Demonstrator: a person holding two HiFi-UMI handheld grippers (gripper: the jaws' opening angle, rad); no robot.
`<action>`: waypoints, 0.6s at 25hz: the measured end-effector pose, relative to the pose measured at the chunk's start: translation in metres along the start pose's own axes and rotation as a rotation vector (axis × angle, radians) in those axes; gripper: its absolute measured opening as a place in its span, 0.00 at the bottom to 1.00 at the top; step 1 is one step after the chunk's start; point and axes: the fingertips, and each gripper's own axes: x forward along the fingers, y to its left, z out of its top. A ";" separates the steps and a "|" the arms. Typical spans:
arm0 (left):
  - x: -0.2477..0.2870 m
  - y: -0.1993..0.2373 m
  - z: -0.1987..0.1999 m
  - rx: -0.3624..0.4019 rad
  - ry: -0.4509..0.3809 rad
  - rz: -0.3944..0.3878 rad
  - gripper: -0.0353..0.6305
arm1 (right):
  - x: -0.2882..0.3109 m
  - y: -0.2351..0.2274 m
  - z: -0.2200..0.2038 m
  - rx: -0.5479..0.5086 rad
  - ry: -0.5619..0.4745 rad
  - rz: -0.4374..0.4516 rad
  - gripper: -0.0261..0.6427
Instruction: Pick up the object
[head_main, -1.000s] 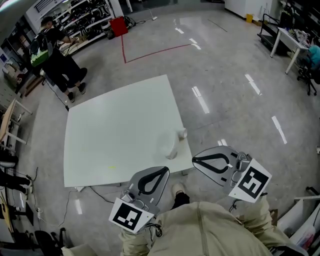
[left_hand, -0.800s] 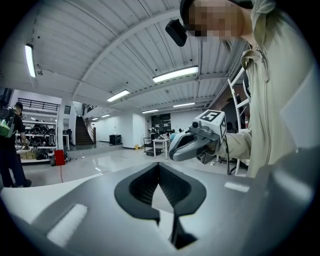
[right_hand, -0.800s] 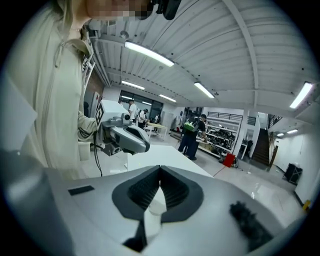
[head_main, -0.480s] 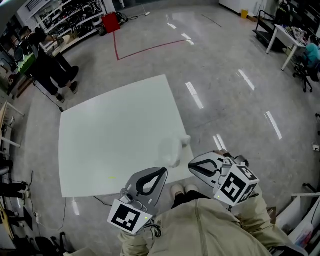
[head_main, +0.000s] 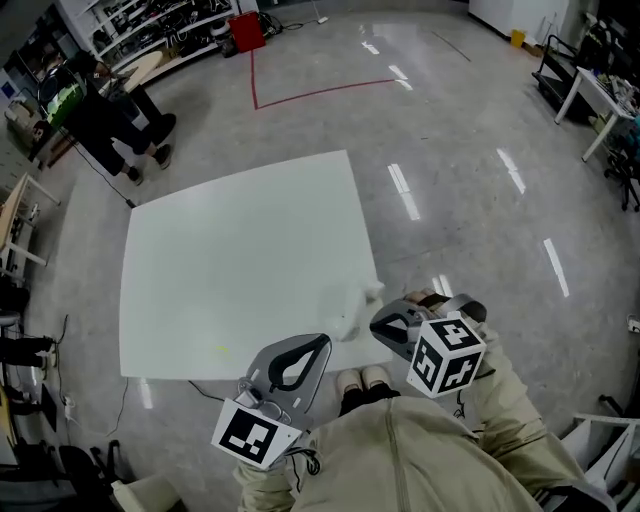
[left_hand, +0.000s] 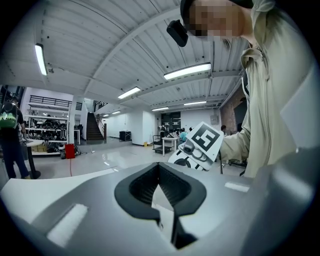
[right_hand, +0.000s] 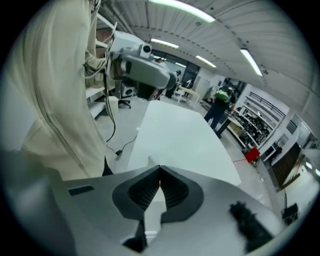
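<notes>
- A white rounded object (head_main: 347, 306) sits on the white square desk (head_main: 230, 270), near the desk's near right corner and just inside its edges.
- It is white on white and blurred in the head view. Its long axis seems to run diagonally, from a wider body nearer the person to a small narrow end (head_main: 373, 290).
- That narrow end points away from the person, toward the desk's right edge. Whether the object lies flat or stands tilted cannot be told.
- The left gripper (head_main: 322, 340) hangs over the grey glossy floor (head_main: 470, 200), just off the desk's near edge. Its jaws are pressed together with nothing between them.
- The right gripper (head_main: 376, 322) is just beside the near right corner, its tips aimed leftward at the object and close to it. Its jaws are also fully closed and empty.
- The right gripper's marker cube (head_main: 446, 356) faces up at the head camera.
- Far back on the left stands a person in dark clothes (head_main: 105, 110), and a red line (head_main: 310, 95) is marked on the floor.
</notes>
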 end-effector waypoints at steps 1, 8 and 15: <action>0.000 0.000 0.000 0.001 -0.001 0.009 0.06 | 0.006 0.000 -0.004 -0.040 0.025 0.018 0.04; -0.004 0.006 0.004 -0.009 0.000 0.073 0.06 | 0.036 -0.009 -0.024 -0.321 0.203 0.140 0.10; -0.017 0.014 0.000 -0.013 0.019 0.130 0.06 | 0.072 -0.023 -0.029 -0.577 0.319 0.219 0.36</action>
